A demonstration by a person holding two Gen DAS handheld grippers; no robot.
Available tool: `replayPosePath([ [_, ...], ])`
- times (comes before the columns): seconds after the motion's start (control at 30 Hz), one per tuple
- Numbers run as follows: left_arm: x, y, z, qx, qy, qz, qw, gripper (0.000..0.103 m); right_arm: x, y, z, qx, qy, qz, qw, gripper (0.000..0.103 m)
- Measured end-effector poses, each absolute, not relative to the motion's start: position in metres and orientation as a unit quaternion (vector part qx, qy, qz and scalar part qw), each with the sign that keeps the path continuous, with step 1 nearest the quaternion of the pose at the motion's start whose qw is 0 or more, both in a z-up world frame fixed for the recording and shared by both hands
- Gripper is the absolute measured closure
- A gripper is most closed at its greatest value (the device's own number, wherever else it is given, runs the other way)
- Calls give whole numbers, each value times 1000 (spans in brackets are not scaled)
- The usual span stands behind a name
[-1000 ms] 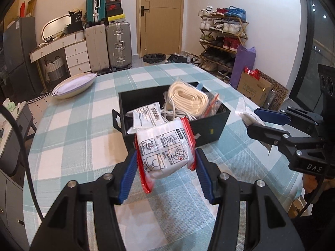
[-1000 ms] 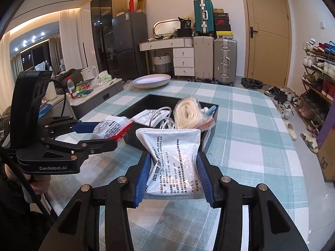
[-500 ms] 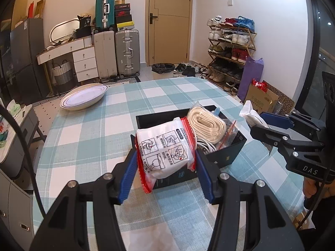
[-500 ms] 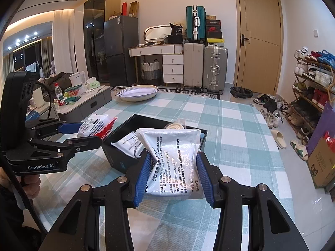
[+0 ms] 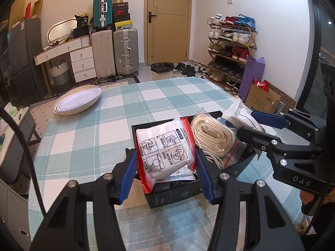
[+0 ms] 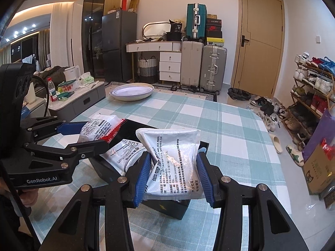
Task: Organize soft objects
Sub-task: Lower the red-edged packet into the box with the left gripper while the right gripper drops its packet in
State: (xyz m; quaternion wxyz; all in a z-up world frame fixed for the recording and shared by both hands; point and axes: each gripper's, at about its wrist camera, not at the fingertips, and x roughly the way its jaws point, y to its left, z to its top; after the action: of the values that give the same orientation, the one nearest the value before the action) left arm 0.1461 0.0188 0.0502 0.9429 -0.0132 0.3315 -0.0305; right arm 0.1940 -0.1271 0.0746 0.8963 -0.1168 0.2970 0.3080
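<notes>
My left gripper (image 5: 165, 165) is shut on a white pouch with red edges (image 5: 165, 148) and holds it over the near end of the black box (image 5: 173, 194). My right gripper (image 6: 173, 173) is shut on a white printed pouch (image 6: 175, 156) and holds it above the same box (image 6: 180, 207). The box holds a bagged coil of cream rope (image 5: 213, 136) and another white pouch (image 6: 123, 154). In the left wrist view the right gripper (image 5: 259, 125) and its pouch (image 5: 240, 115) hang over the box's right side. In the right wrist view the left gripper (image 6: 83, 133) shows at left.
The box stands on a round table with a teal checked cloth (image 5: 104, 129). A white oval dish (image 5: 77, 100) sits at the table's far left. Suitcases, a drawer unit and a shoe rack stand beyond the table.
Both grippers have risen and moved forward with their pouches and now hang over the box instead of in front of it.
</notes>
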Motion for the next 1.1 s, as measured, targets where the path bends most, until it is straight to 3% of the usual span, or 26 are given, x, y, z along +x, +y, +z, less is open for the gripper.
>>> replayPosePath([
  [1.1,182,1,17,41,366,-35,929,49,246,-86,31,-203,316,299,877,58],
])
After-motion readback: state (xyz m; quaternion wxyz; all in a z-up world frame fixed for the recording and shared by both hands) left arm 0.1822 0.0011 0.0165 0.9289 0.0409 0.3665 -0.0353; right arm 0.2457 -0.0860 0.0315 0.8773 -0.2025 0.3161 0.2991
